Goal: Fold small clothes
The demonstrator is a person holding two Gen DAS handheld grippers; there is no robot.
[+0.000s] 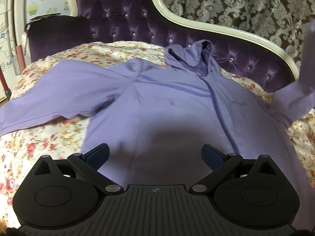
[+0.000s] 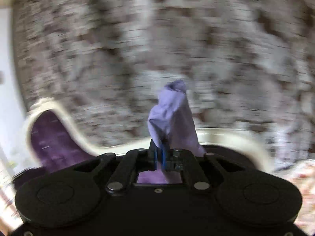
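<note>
Setting: a lilac hooded jacket (image 1: pixel 157 106) lies face up on a bed with a flowered bedspread (image 1: pixel 39 147), its hood toward a purple buttoned headboard (image 1: pixel 122 15).
Jacket: the body is spread flat with the zip running down the front; one sleeve (image 1: pixel 49 96) stretches out sideways across the bedspread.
Left gripper (image 1: pixel 155 154): its jaws stand wide apart above the lower part of the jacket, holding nothing.
Right gripper (image 2: pixel 160 155): its jaws are pinched together on the end of the other sleeve (image 2: pixel 171 116), which stands up in a bunch from the blue pads.
Raised sleeve: from the left camera it rises off the bed at the far right edge, lifted clear of the bedspread.
Progress: by my reading the folding has barely begun; no fold shows yet, and the lifted sleeve looks ready to be laid across the chest. The flat sleeve, the hood and the body are all left to fold.
Hard to see: the right camera's view is heavily smeared, so the patterned wall (image 2: pixel 157 39) is only a blur. The jacket's hem is hidden behind the left gripper, and the flat sleeve's cuff is cut off at the picture edge.
</note>
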